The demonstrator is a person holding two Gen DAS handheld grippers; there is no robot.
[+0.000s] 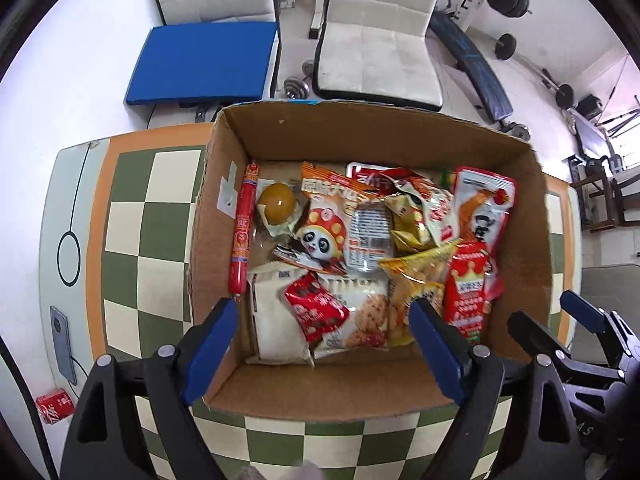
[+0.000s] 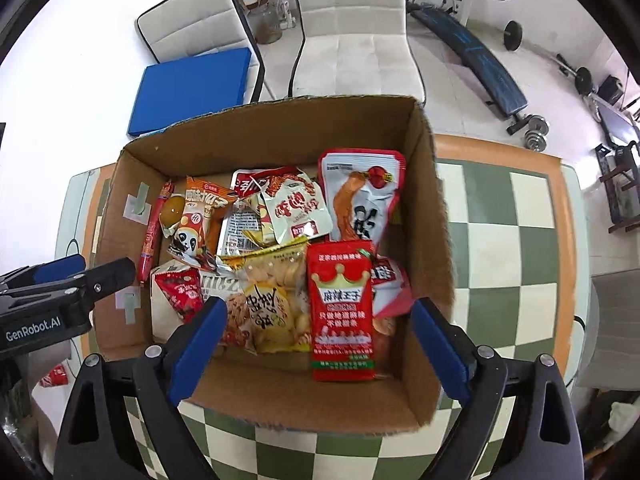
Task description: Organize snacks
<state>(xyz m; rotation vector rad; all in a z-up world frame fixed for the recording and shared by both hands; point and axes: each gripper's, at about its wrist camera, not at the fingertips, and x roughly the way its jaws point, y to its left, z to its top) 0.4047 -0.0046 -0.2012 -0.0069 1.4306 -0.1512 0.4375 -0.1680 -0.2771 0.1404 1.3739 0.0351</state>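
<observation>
An open cardboard box (image 1: 400,132) (image 2: 280,128) stands on the checkered table and holds several snack packs. Among them are a long red sausage (image 1: 242,236) (image 2: 150,232), a panda pack (image 1: 320,232) (image 2: 196,220), a yellow chip bag (image 1: 416,280) (image 2: 272,300) and a red crown pack (image 1: 468,292) (image 2: 342,308). My left gripper (image 1: 324,344) is open and empty above the box's near left part. My right gripper (image 2: 320,344) is open and empty above the near right part. Each gripper shows at the edge of the other's view.
The green and cream checkered table (image 1: 132,240) (image 2: 512,240) has an orange border. A phone (image 1: 62,340) lies at its left edge. A red can (image 1: 54,404) lies on the floor. White chairs (image 1: 380,40), a blue pad (image 1: 200,64) and gym gear (image 1: 472,60) stand behind the table.
</observation>
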